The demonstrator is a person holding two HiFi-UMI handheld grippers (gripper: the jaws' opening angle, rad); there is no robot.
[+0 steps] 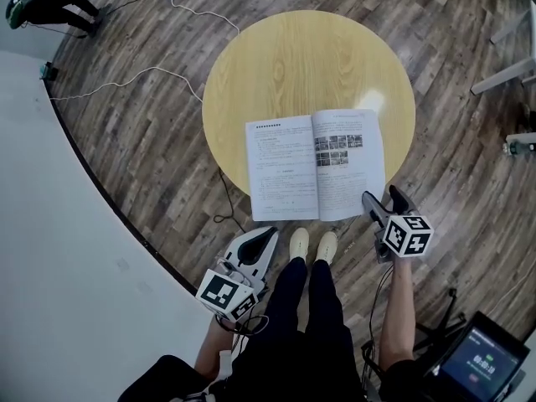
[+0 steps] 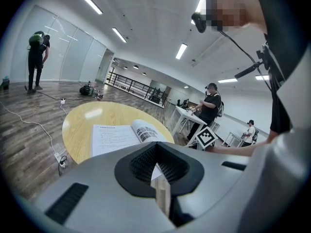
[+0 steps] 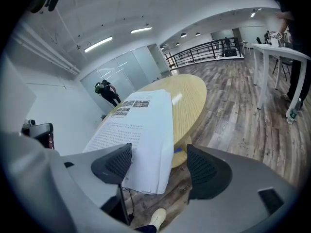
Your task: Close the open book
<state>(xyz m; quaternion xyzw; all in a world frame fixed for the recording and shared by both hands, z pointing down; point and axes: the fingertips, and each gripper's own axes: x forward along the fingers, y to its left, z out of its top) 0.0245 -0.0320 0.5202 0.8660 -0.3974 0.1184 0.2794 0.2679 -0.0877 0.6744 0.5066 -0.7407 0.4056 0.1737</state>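
Nothing legible anywhere tbh. Open book (image 1: 315,166): left pg full of tiny print lines w/ a bold heading up top, right pg w/ rows of small photos + more print, way too small to read in any view, even up close in the right gripper view. Screen (image 1: 484,360) at bottom right of head view: a few light chars on teal, too blurry to make out. Cubes on left gripper (image 1: 268,238) & right gripper (image 1: 382,197): just b/w square marker patterns, not text.
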